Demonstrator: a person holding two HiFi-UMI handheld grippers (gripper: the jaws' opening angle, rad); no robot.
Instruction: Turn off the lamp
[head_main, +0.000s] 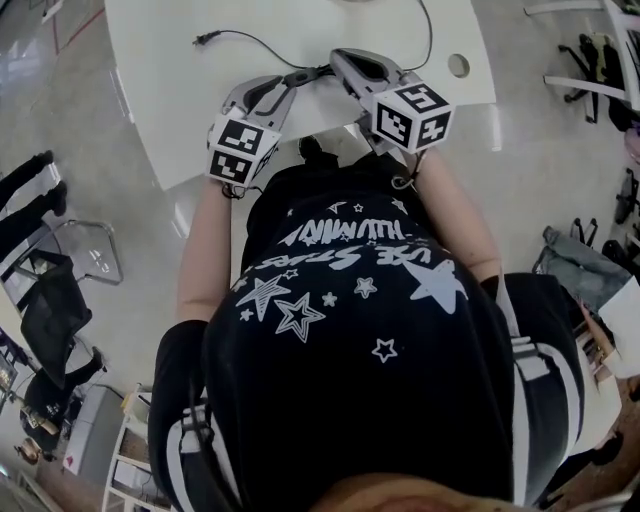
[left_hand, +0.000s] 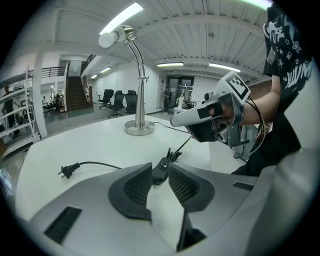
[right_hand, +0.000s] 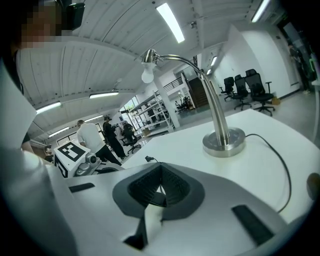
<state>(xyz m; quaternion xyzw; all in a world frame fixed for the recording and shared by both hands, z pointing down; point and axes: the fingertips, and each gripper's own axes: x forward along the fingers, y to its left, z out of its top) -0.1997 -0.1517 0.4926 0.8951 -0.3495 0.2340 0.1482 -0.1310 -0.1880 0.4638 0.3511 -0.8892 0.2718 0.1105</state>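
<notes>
A silver gooseneck desk lamp (left_hand: 139, 100) stands on the white table (left_hand: 90, 145), its white bulb (left_hand: 107, 39) pointing left. The lamp (right_hand: 220, 115) also shows in the right gripper view. Its black cord (head_main: 260, 42) runs over the table to a loose plug (left_hand: 67, 171). The cord's black inline switch (left_hand: 161, 167) lies at the tips of my left gripper (left_hand: 160, 174), whose jaws stand apart with a gap between the pads. My right gripper (right_hand: 159, 175) hovers just right of the left one, its pads meeting at the tips with nothing in them.
A round cable hole (head_main: 458, 66) is in the table at the right. Black office chairs (head_main: 50, 310) stand to the left of the person, and a grey bag (head_main: 590, 270) lies at the right. Two people (right_hand: 90, 135) stand far off in the room.
</notes>
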